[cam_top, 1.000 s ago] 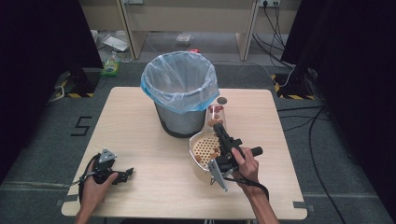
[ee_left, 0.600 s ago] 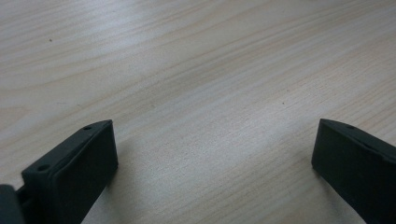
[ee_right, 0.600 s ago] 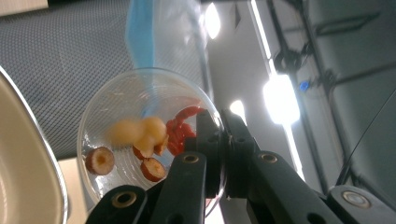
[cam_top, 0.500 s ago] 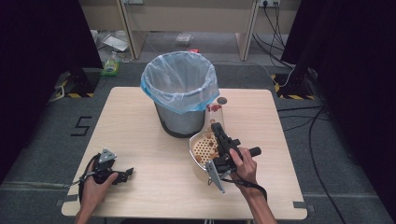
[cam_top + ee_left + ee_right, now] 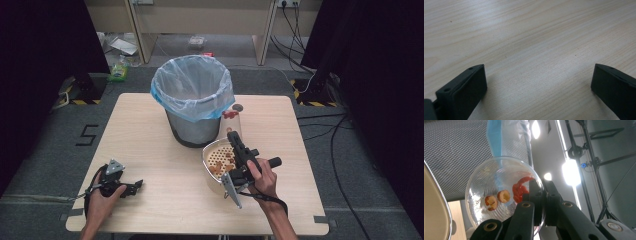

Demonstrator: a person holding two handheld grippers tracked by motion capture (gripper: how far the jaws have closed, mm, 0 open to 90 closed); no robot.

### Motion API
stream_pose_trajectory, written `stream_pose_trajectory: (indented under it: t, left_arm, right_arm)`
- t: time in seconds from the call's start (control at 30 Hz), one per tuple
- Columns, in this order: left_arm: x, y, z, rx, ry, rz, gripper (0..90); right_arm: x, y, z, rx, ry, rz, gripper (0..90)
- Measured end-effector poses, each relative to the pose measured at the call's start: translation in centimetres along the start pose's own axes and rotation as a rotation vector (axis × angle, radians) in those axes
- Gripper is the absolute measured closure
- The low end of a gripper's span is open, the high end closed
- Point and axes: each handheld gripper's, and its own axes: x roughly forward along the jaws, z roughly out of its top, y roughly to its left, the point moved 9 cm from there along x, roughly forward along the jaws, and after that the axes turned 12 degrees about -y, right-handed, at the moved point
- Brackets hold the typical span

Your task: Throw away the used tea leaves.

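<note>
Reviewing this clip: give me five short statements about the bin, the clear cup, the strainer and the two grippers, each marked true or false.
1. The right gripper is shut on the rim of a clear cup. True.
2. The clear cup is empty. False: a few reddish pieces and pale round bits lie in it.
3. The left gripper holds the strainer. False: its jaws are open over bare table, at the near left.
4. The bin is lined with a bluish plastic bag. True.
5. The cream strainer lies inside the bin. False: it sits on the table in front of the bin, with orange bits in it.
</note>
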Motion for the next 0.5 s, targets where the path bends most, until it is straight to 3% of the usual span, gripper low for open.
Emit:
stream_pose_trajectory:
  t: [0.2, 0.27, 0.3, 0.4, 0.5]
  left_arm:
    - [0.0, 0.0, 0.0, -0.001, 0.000, 0.000, 0.0]
    - [0.0, 0.0, 0.0, -0.001, -0.001, 0.000, 0.0]
    - [0.0, 0.0, 0.0, 0.000, 0.000, 0.000, 0.0]
    - [0.0, 0.0, 0.0, -0.003, -0.002, 0.000, 0.0]
    - [0.0, 0.0, 0.0, 0.000, 0.000, 0.000, 0.0]
  right_arm:
    - [0.2, 1.1, -1.2, -0.007, 0.037, 0.024, 87.5]
    - [0.0, 0.9, -0.5, -0.027, 0.001, 0.009, 87.5]
    - [0.1, 1.0, -0.9, -0.020, 0.024, 0.018, 87.5]
    - [0.2, 0.6, -0.8, -0.022, 0.025, 0.014, 87.5]
    - [0.2, 0.2, -1.2, 0.027, 0.053, 0.016, 87.5]
